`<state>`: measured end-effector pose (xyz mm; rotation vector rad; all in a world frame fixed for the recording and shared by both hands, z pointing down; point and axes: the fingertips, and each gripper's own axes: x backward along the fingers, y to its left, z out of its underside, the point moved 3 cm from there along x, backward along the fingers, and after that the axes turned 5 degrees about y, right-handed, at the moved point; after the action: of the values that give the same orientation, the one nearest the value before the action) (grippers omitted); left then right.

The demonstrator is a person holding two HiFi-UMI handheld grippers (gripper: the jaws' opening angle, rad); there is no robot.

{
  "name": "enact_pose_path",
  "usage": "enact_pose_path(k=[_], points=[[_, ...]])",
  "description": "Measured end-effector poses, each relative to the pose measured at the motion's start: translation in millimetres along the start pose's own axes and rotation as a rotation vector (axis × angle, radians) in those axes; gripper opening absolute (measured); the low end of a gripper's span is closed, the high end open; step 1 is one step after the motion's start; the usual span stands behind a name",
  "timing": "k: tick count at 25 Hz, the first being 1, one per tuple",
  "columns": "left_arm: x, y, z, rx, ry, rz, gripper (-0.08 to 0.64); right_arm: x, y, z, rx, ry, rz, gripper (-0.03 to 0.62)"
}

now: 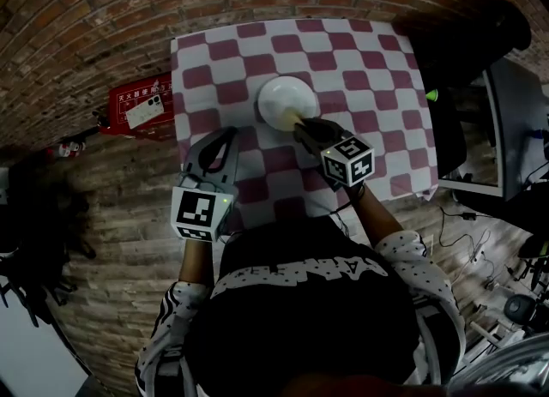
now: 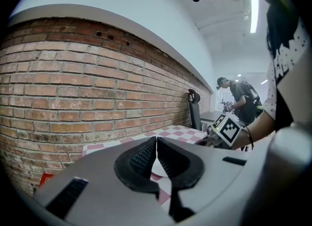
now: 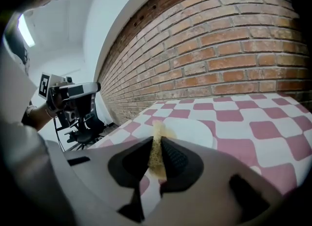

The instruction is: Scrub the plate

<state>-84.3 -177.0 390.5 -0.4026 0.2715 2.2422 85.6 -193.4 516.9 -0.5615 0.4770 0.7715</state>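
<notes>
Right gripper (image 3: 157, 157) jaws are clamped narrow on a thin yellow sponge strip (image 3: 158, 131). The strip is held edge-on with its free end poking forward, probably so that end can be rubbed on the dish. Just past it is the white plate (image 3: 192, 131), lying flat on the checkered cloth (image 3: 273, 122). In the head view the same gripper (image 1: 304, 127) comes in from the near right and the sponge end reaches the plate's (image 1: 279, 99) near-right rim. Actual contact can't be confirmed from either view. Left gripper (image 2: 156, 152) has its jaws pressed together with nothing between them. It sits (image 1: 225, 140) over the cloth near-left of the plate, not touching it, so it looks parked and not steadying anything. The plate sits mid-table, toward the brick wall (image 2: 73, 88), within easy reach of both arms. Hard to make out: the plate surface is blown out white, so dirt or suds can't be told. The wearer's dark torso (image 1: 300, 318) cuts off the near table edge. A red box (image 1: 141, 108) left of the table has print too small to read. One person (image 2: 241, 98) stands far off in the left gripper view, small and dim.
</notes>
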Motion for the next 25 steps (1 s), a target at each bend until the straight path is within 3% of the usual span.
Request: enact_pose_path(k=[10, 25], points=[[4, -2, 4, 0.001, -0.013, 0.045, 0.014, 21, 17, -16, -0.073, -0.116, 0.044, 0.054], [-6, -42, -6, -0.002, -0.033, 0.041, 0.014, 87, 18, -43, -0.061, -0.273, 0.039, 0.054]])
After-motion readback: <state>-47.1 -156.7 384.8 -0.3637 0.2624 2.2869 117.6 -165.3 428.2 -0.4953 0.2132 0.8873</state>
